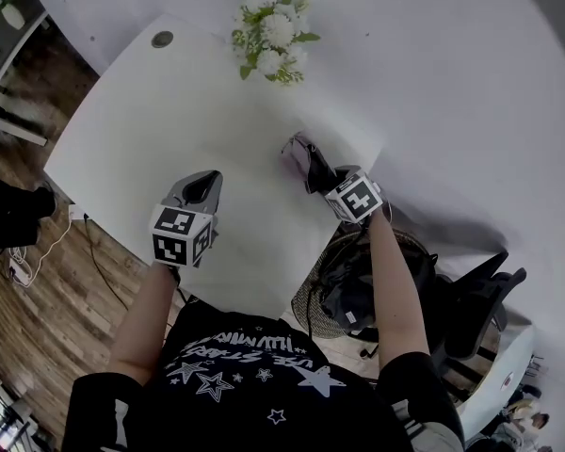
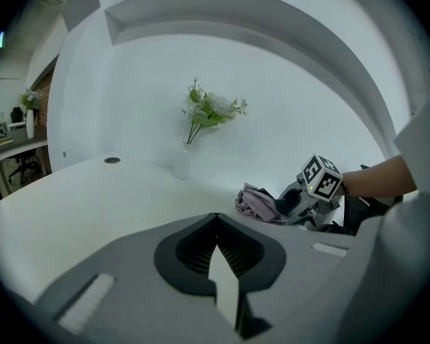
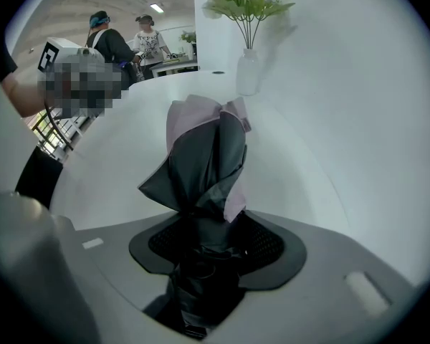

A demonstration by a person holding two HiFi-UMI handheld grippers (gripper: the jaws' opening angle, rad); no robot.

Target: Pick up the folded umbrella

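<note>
The folded umbrella (image 1: 296,152), dark grey with pale pink cloth, lies on the white table (image 1: 169,111) near its right edge. My right gripper (image 1: 313,169) points steeply down at it. In the right gripper view the umbrella (image 3: 201,163) runs straight out from between the jaws, its dark end filling the gap, so my right gripper (image 3: 204,264) is shut on it. My left gripper (image 1: 205,185) hovers over the table to the left, jaws together and holding nothing. In the left gripper view, beyond my left gripper (image 2: 222,278), the umbrella (image 2: 261,203) and right gripper (image 2: 294,205) show at the right.
A vase of white flowers (image 1: 271,40) stands at the table's far edge against the white wall, with a round cable hole (image 1: 162,39) to its left. A dark chair (image 1: 480,299) and a woven basket (image 1: 348,290) sit below the table's right edge. People (image 3: 107,41) stand far off.
</note>
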